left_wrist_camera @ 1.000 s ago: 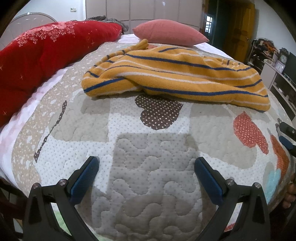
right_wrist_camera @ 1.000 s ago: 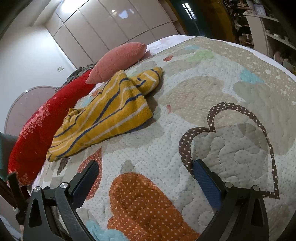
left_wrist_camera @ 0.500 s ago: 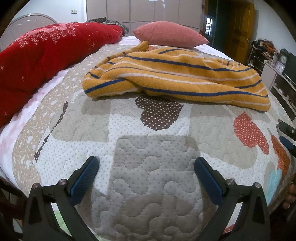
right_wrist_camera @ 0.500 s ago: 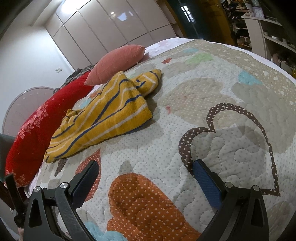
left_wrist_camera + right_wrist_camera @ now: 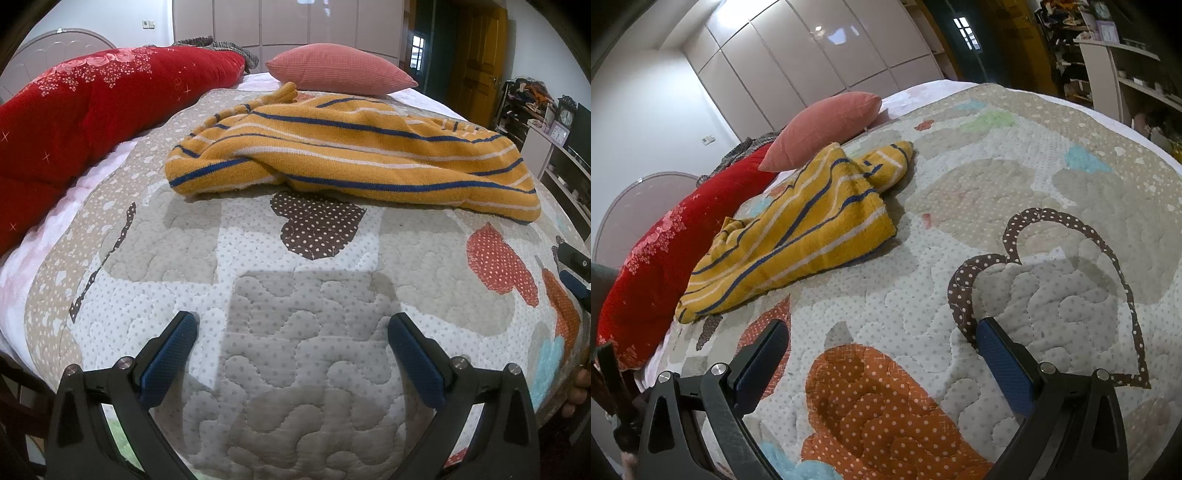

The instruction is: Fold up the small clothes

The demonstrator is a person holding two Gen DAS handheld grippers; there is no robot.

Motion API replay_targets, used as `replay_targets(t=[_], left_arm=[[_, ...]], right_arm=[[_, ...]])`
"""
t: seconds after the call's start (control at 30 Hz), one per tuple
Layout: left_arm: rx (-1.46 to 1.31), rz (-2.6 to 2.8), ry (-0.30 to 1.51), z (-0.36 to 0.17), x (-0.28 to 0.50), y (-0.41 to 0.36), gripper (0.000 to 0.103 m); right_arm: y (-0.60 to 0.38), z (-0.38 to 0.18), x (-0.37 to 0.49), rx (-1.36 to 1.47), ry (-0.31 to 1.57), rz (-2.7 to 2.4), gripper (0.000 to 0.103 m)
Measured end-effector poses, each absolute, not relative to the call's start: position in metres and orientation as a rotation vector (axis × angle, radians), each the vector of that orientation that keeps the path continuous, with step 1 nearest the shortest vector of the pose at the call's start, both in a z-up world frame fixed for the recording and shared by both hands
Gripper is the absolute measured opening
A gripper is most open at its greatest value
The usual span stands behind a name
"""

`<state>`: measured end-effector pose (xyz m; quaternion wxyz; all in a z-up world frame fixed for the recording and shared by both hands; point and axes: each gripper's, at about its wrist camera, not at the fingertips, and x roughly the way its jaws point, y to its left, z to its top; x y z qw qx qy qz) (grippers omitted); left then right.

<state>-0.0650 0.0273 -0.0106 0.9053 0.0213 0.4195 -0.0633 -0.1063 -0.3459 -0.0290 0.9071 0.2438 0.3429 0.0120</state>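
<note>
The left gripper (image 5: 293,330) hangs low over the near edge of the bed, its blue-padded fingers (image 5: 168,356) spread wide apart with nothing between them but the patchwork quilt (image 5: 295,387). Just ahead of the gap lies a grey quilted square, and beyond that a brown polka-dot heart patch (image 5: 317,229). At the far right edge of this view a piece of the other tool shows, beside a red dotted patch (image 5: 500,260).

The right gripper (image 5: 882,334) is likewise wide open and empty, poised above the quilt (image 5: 1015,192). Under its near side sits an orange dotted patch (image 5: 882,402); its right finger (image 5: 1004,363) lies over the rim of a brown dotted heart outline (image 5: 982,269).

Farther out, well clear of both tools, the yellow-orange knitted garment with blue and white stripes (image 5: 351,151) lies crumpled and unfolded on the quilt, straight ahead of the left gripper and ahead-left of the right one (image 5: 798,229). One edge is rolled under on its left end, and a narrow part trails toward the pillows.

Behind the garment rests a pink pillow (image 5: 340,74), seen also from the right wrist (image 5: 822,131). To the left runs a long red floral bolster (image 5: 85,118). No container holds any of the clothing; it lies loose on the bed. Cupboard doors (image 5: 288,26) close off the far wall.
</note>
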Motion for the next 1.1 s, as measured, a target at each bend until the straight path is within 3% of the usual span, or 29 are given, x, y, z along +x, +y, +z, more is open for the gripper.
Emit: replay_targets(t=[0.63,1.03,1.1], left_arm=[[0.041,-0.127,0.856,-0.009,-0.066,0.027,0.103],[0.035,-0.125,0.881,-0.005,-0.067,0.026,0.103],[-0.007,-0.136,0.883,0.003,-0.067,0.031,0.098]], right_arm=[[-0.355,-0.027,-0.109,0.589,0.69,0.045,0.102],[-0.31,-0.03,-0.091,0.2,0.877,-0.03,0.103],[-0.311,-0.029,-0.092,0.189,0.893,-0.011,0.103]])
